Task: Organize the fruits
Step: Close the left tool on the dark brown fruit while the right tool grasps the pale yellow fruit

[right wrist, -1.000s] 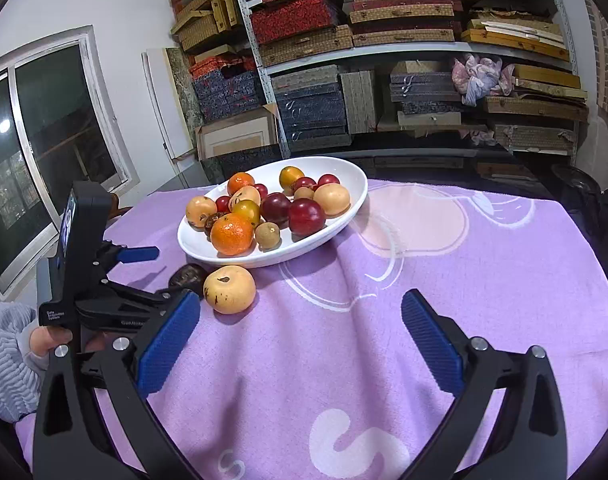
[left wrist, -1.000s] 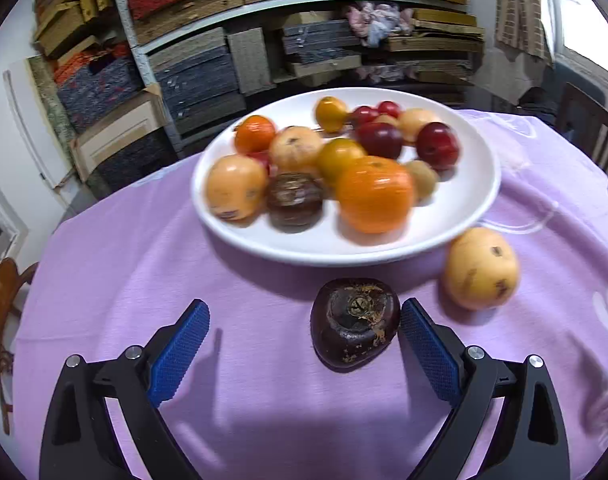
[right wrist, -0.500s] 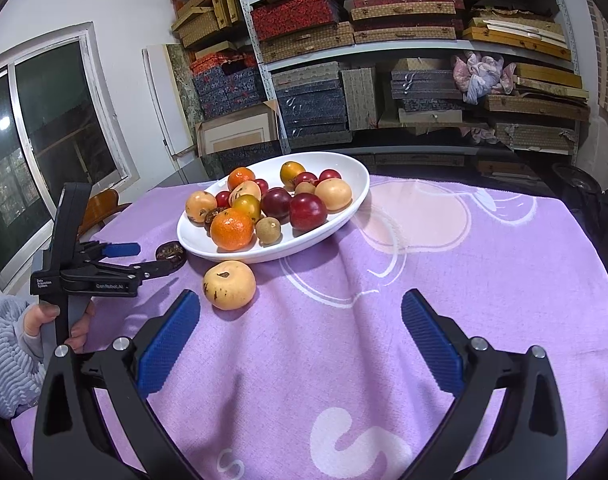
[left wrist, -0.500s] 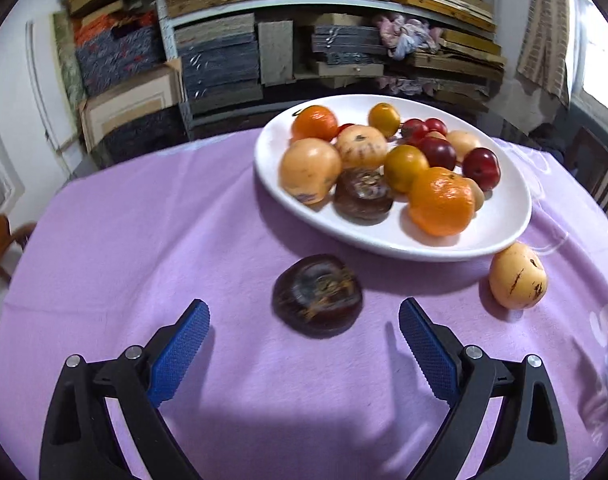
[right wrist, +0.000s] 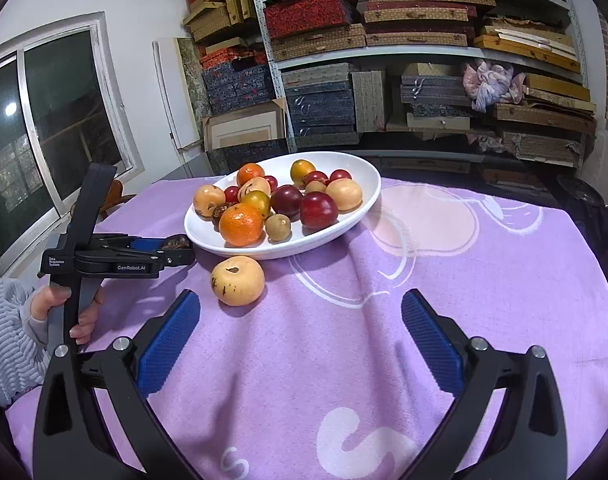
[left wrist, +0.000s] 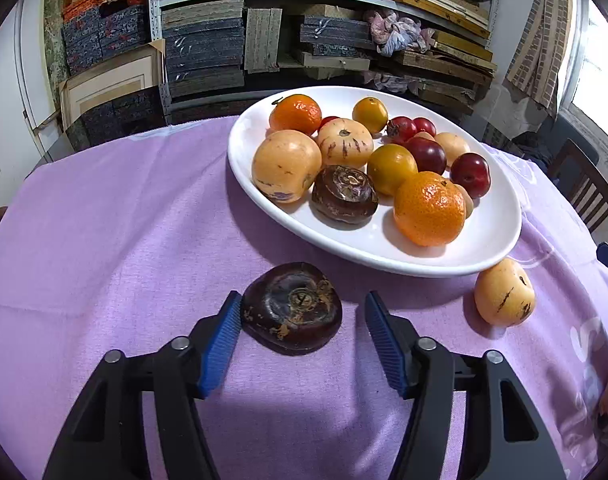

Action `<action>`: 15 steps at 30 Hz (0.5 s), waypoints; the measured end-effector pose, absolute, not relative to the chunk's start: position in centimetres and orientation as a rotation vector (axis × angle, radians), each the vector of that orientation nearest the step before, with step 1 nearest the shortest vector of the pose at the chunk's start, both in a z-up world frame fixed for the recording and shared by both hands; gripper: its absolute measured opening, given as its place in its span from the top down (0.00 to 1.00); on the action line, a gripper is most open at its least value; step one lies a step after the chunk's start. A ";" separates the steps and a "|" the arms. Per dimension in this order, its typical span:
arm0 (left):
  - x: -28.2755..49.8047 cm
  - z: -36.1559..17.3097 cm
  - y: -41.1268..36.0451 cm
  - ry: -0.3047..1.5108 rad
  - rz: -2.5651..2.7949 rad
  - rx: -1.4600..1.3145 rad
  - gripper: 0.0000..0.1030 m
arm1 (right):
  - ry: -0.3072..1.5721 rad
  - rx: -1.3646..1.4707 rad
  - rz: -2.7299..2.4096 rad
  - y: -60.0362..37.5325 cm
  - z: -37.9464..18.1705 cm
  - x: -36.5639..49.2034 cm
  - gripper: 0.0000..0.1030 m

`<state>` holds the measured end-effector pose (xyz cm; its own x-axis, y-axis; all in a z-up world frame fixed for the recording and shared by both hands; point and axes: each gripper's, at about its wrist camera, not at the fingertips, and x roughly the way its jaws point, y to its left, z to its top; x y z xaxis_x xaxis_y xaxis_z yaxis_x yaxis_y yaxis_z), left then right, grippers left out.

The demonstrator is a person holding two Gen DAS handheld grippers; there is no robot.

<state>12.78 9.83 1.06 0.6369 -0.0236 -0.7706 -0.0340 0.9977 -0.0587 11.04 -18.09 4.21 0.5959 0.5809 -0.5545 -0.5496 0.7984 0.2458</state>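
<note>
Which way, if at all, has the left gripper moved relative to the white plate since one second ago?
Yes. In the right wrist view the left gripper has risen toward the white plate, its closing jaws now flanking the dark fruit.

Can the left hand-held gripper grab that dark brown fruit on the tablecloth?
Probably yes. The dark brown fruit lies between the closing jaws of the left hand-held gripper: one pad touches it, a gap remains at the other, and nothing blocks them.

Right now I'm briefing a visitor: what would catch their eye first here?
The white plate heaped with orange, yellow and red fruit, mid-table on the purple cloth. Just before it, the left gripper is closing around a dark brown fruit, one pad touching, while a pale yellow fruit lies loose beside the plate.
</note>
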 end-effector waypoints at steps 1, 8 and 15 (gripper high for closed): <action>12.8 1.1 10.0 0.877 0.006 -0.077 0.52 | 0.659 0.041 0.660 -17.9 4.2 10.9 0.04; 12.5 1.5 10.3 0.854 -0.027 -0.105 0.52 | 0.696 -0.042 0.733 -14.7 4.5 10.8 0.04; 12.2 1.8 10.3 0.834 -0.033 -0.115 0.52 | 0.810 -0.186 0.788 -8.7 3.4 12.1 0.24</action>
